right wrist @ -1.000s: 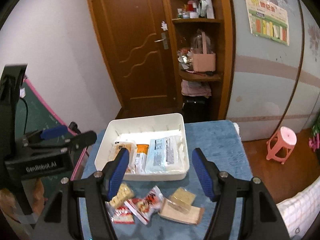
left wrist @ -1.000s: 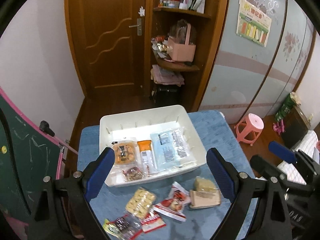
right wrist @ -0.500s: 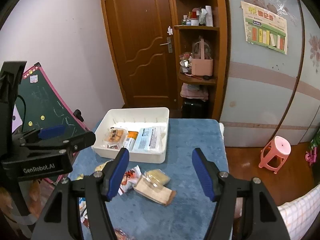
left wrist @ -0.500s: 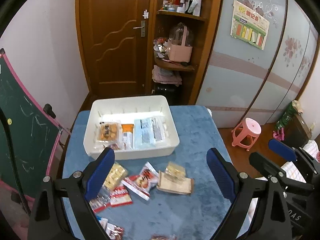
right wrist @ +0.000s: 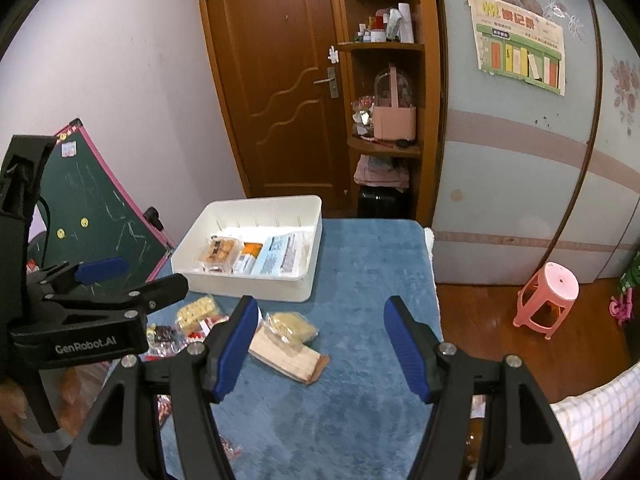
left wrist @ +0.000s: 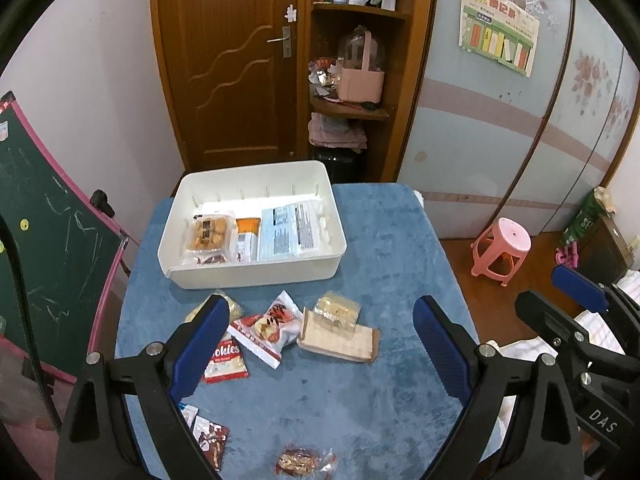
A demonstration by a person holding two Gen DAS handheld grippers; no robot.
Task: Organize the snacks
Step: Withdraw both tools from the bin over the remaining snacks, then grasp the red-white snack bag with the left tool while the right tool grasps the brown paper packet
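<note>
**Loose snacks ahead of both open claws, tray beyond**

The loose snacks lie on the blue tablecloth in front of the white tray, which already holds several packets. The tan wafer pack, with a clear pouch of yellow biscuits resting on it, is seen with its long axis running across the left wrist view, slightly slanted. It lies ahead of and between the jaws of the left gripper, which is judged the nearer one. In the right wrist view the same pack sits ahead and to the left of the right gripper. Both grippers are held wide apart and nothing is gripped. A red-and-white packet is found just left of the wafer pack.
</note>
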